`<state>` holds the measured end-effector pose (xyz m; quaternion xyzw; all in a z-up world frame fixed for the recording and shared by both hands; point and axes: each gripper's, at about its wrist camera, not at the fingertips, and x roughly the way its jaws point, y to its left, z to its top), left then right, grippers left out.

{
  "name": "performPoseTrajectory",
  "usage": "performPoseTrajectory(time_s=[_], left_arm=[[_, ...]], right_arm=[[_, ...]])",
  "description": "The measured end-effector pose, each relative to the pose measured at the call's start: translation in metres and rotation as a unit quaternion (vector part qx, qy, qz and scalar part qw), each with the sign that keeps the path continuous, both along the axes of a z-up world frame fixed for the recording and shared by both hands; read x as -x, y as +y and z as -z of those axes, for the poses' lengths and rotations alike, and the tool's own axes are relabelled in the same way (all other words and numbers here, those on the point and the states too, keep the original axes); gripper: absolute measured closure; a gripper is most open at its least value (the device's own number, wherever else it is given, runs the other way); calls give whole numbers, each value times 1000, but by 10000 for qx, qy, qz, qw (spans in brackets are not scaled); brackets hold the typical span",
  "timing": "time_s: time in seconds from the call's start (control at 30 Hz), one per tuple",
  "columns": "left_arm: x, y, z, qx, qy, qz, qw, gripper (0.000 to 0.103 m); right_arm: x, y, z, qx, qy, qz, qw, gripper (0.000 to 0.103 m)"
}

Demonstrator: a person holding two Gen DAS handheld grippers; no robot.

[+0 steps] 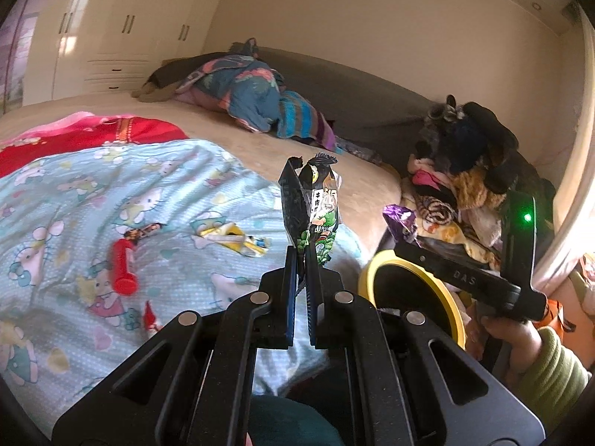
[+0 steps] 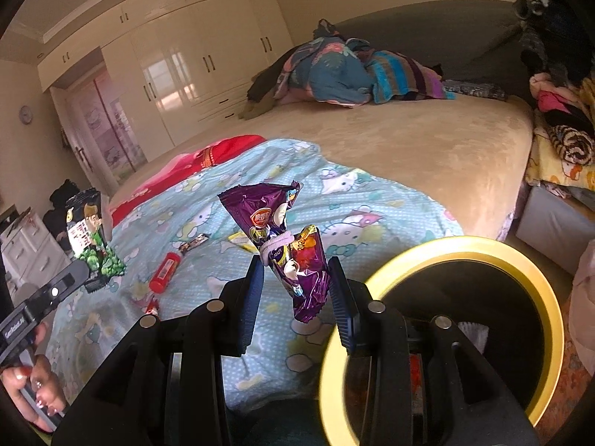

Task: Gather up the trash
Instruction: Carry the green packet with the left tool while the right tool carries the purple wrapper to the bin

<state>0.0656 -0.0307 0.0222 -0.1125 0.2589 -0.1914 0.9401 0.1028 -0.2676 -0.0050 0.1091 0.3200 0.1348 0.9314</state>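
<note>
In the left wrist view the left gripper (image 1: 301, 256) sits at the centre of the frame, its jaws pressed tight together on the lower end of a black and green snack wrapper (image 1: 318, 204), which stands upright above the fingertips. At the right edge of that frame the right gripper (image 1: 405, 236) holds a crumpled purple wrapper (image 1: 399, 221) over the yellow-rimmed bin (image 1: 372, 271), which shows at lower right beside the bed.

In the right wrist view the right gripper (image 2: 295, 278) has its jaws part-way apart, clamped on either side of the purple wrapper (image 2: 286, 238), which is tied round its middle with a white band. The yellow-rimmed bin (image 2: 550, 286) fills the lower right of the frame, its dark opening just right of the held wrapper. The left gripper (image 2: 80, 271) appears at the left edge with the black and green snack wrapper (image 2: 93, 238).

More trash lies on the pale blue cartoon-print sheet (image 1: 74, 204) in the left half of the frame: a red tube (image 1: 124, 264), a small dark wrapper (image 1: 145, 230), a yellow and white wrapper (image 1: 234, 241) and a small red scrap (image 1: 150, 316). A heap of bedding (image 1: 253, 89) rests at the far side of the bed, and a pile of clothes (image 1: 465, 171) stands at the right.
</note>
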Motion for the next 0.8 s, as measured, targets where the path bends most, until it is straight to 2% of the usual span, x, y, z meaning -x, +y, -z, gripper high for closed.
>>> performPoseTrajectory(time_s=[0.8], left_arm=[[15,-74,10,-259,110,974,9949,101]], right_arm=[[10,-75,13,96,239,1034,9943,69]])
